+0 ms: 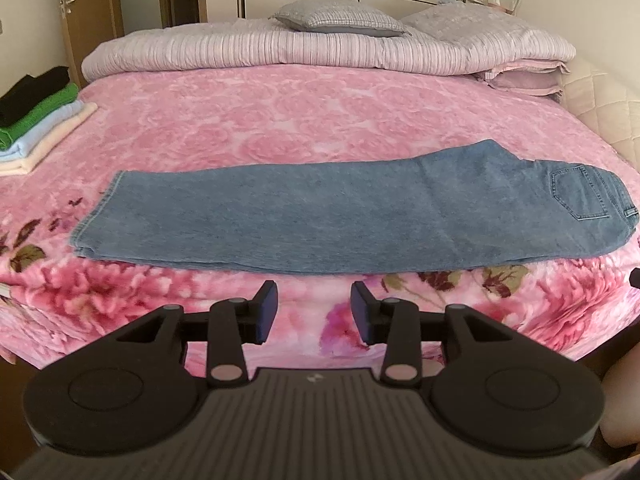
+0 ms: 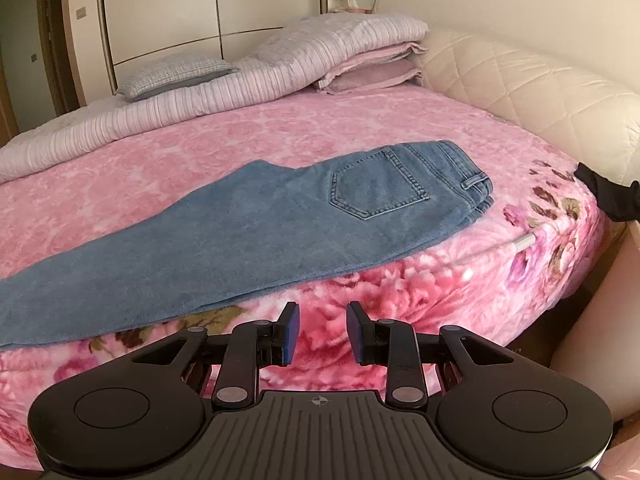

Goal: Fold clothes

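Note:
A pair of blue jeans [image 1: 340,216] lies flat on the pink floral bed cover [image 1: 280,120], folded lengthwise leg on leg, hems at the left and waist with a back pocket at the right. In the right wrist view the jeans [image 2: 248,232] run from the lower left up to the waist near the bed's right edge. My left gripper [image 1: 314,304] is open and empty, just short of the jeans' near edge. My right gripper [image 2: 322,324] is open and empty, below the near edge of the jeans over the side of the bed.
A stack of folded clothes [image 1: 36,116], black, green, light blue and cream, sits at the bed's left edge. A rolled striped quilt [image 1: 320,50] and pillows [image 1: 340,18] lie across the far side. A quilted cream headboard [image 2: 540,92] curves along the right. A black item [image 2: 608,196] lies at the right edge.

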